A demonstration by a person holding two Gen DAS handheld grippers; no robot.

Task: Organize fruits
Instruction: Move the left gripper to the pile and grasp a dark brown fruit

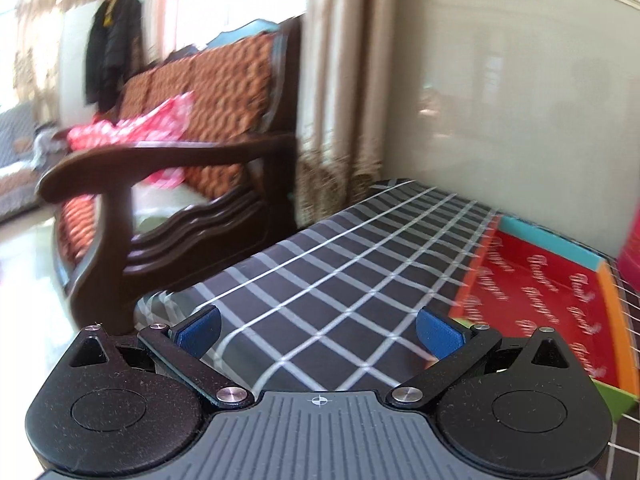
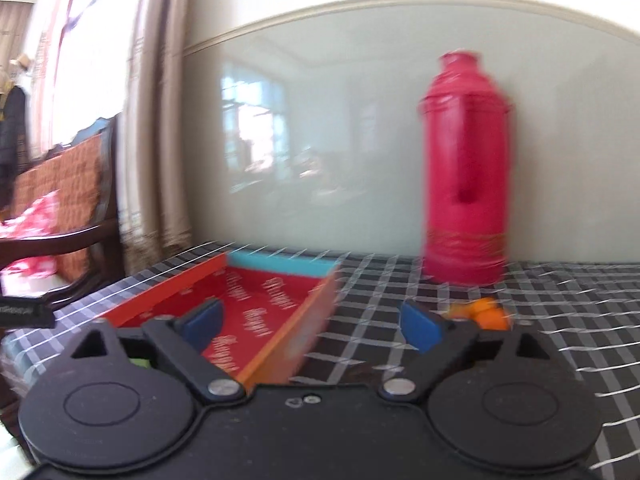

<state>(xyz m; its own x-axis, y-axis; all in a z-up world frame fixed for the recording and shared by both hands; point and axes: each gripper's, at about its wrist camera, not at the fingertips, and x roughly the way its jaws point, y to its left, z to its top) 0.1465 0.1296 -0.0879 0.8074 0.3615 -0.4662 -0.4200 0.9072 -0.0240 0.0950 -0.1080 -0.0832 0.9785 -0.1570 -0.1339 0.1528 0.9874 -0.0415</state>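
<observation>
A shallow red tray point(image 2: 256, 312) with orange and teal rims lies on the checked tablecloth; it also shows in the left wrist view point(image 1: 536, 300) at the right, and no fruit shows in it. An orange fruit point(image 2: 486, 312) lies on the cloth to the right of the tray, just beyond my right finger. My right gripper point(image 2: 312, 320) is open and empty, straddling the tray's right rim. My left gripper point(image 1: 318, 328) is open and empty above bare cloth, left of the tray.
A tall pink thermos point(image 2: 466, 168) stands at the back against the wall panel. A wooden armchair point(image 1: 172, 160) with orange cushions stands left of the table's edge. Curtains point(image 1: 340, 80) hang behind it. Both views are blurred.
</observation>
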